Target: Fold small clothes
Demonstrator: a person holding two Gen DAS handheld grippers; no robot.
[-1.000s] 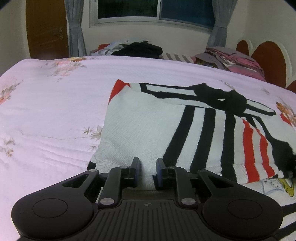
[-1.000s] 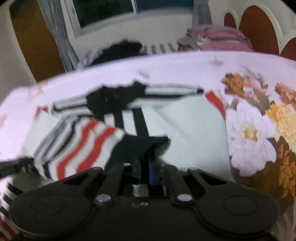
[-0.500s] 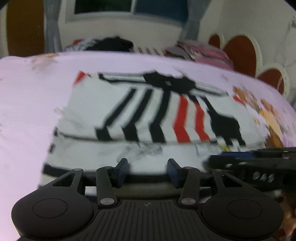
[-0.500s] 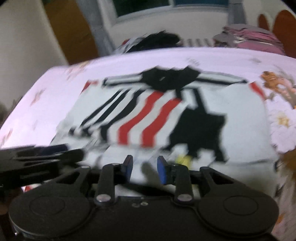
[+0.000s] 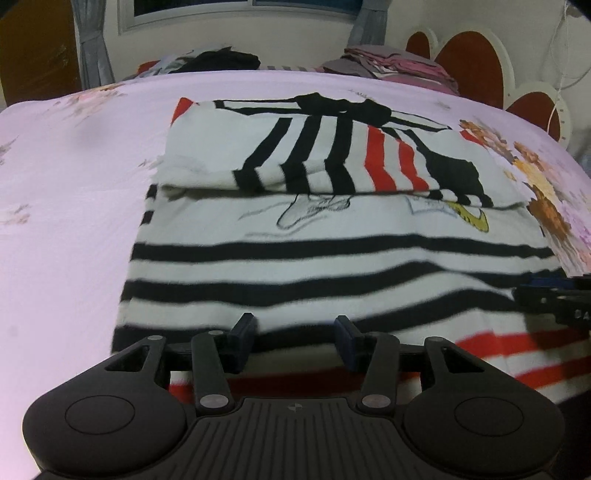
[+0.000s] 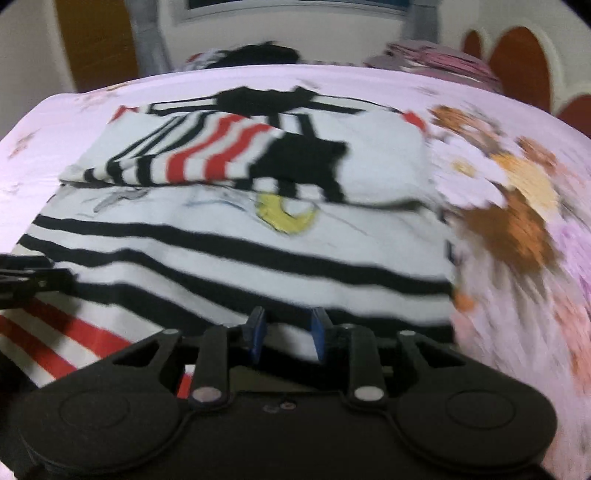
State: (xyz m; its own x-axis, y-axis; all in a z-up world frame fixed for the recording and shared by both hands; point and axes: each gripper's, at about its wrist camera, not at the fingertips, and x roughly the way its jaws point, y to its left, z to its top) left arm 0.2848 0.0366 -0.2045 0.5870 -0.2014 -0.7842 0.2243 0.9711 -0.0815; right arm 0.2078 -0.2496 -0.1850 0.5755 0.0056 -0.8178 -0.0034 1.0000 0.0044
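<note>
The left gripper (image 5: 294, 338), low in the frame's centre, has its jaws wide apart with nothing between them, poised over the near striped edge of the sweater (image 5: 332, 251); whether its fingertips touch the cloth cannot be told; the right gripper (image 6: 289, 334), likewise at lower centre of its own blurred view, also holds nothing, its jaws parted more narrowly over the same near edge. The sweater fills the middle of both frames, lying on the pink floral bedsheet (image 5: 66, 206), sleeves folded across its far half, black and red bands running across the near half; a yellow print (image 6: 286, 214) shows at the fold line. Clothes piles (image 5: 391, 64) sit along the top of the frame beneath a window (image 5: 243, 9); a red-and-white headboard (image 5: 469, 62) occupies the upper right.
</note>
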